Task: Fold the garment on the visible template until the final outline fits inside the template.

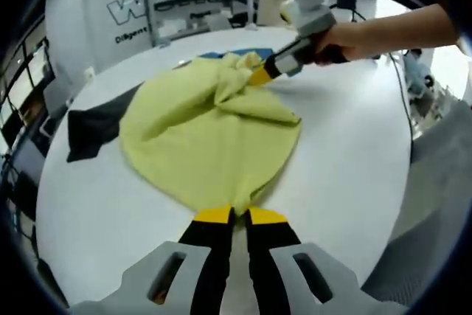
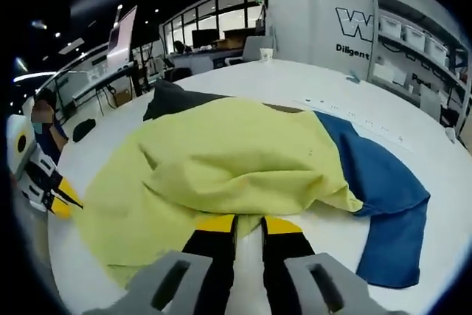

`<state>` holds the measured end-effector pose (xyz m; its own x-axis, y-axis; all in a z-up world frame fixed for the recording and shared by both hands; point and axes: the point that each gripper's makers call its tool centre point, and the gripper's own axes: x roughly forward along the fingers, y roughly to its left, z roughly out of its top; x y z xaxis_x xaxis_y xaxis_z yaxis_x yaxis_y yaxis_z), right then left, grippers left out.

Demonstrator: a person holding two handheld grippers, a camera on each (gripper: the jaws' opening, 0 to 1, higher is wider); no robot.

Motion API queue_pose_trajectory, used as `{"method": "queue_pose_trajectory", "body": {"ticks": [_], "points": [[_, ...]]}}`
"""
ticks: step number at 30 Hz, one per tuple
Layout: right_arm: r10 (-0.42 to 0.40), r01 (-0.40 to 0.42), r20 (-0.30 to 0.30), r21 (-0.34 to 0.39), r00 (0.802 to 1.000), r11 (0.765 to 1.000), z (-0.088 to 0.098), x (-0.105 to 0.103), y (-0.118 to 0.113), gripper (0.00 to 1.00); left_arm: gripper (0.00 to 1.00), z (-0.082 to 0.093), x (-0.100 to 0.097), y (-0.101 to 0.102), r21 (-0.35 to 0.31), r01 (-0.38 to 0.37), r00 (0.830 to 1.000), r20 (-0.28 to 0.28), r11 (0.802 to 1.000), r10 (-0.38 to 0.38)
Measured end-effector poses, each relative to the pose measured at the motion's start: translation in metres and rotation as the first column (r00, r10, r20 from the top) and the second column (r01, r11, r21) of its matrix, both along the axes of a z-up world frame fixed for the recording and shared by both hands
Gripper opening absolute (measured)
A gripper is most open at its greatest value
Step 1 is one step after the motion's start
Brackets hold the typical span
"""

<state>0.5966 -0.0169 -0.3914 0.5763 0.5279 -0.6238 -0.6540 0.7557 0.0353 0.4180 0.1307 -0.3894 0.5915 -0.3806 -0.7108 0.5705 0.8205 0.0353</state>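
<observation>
The yellow garment (image 1: pixel 206 138) lies crumpled on the white table (image 1: pixel 346 160) straight ahead of my left gripper (image 1: pixel 232 215), its near hem pulled to a point that ends between my yellow fingertips (image 1: pixel 214 215); the far edge is bunched into folds at my right gripper (image 1: pixel 259 74), which enters the left gripper view from the upper right with my hand (image 1: pixel 346 40) around its grey handle; in the right gripper view the same garment (image 2: pixel 221 160) spreads forward from my right gripper (image 2: pixel 248 224), and the blue cloth (image 2: pixel 383 197) beneath it shows beyond the cloth's right edge; how far the blue runs under the yellow is hidden, and in the left gripper view I see a sliver of it (image 1: pixel 214 55) past the folds; a dark cloth (image 1: pixel 92 127) sticks out from under the garment's left side, its full outline covered; my left jaws are nearly together, pinching the hem; my right jaws stand close, the yellow edge lying over their tips, but whether they actually clamp it I cannot tell; shelves with bins (image 2: pixel 417 38) stand far behind the table.
</observation>
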Motion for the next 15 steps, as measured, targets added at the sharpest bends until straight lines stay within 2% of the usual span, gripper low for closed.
{"method": "queue_pose_trajectory", "body": {"ticks": [2,6,8,15], "points": [[0.013,-0.013,0.005,-0.002,1.0,1.0,-0.002,0.002,0.0,0.0,0.03,0.002,0.0,-0.001,0.001,0.001,1.0,-0.003,1.0,-0.001],[0.01,-0.01,-0.032,-0.022,0.999,1.0,-0.005,-0.002,-0.002,0.0,0.03,0.004,-0.001,0.002,0.025,0.013,1.0,-0.007,1.0,-0.013],[-0.011,0.01,-0.041,-0.026,0.999,1.0,0.0,-0.007,-0.009,0.0,0.03,0.008,0.0,0.003,0.02,0.009,1.0,-0.004,1.0,-0.009],[-0.042,0.043,-0.038,0.029,0.998,0.999,0.016,-0.019,-0.018,0.0,0.03,0.02,0.002,0.012,0.021,-0.006,1.0,0.016,1.0,0.005]]}}
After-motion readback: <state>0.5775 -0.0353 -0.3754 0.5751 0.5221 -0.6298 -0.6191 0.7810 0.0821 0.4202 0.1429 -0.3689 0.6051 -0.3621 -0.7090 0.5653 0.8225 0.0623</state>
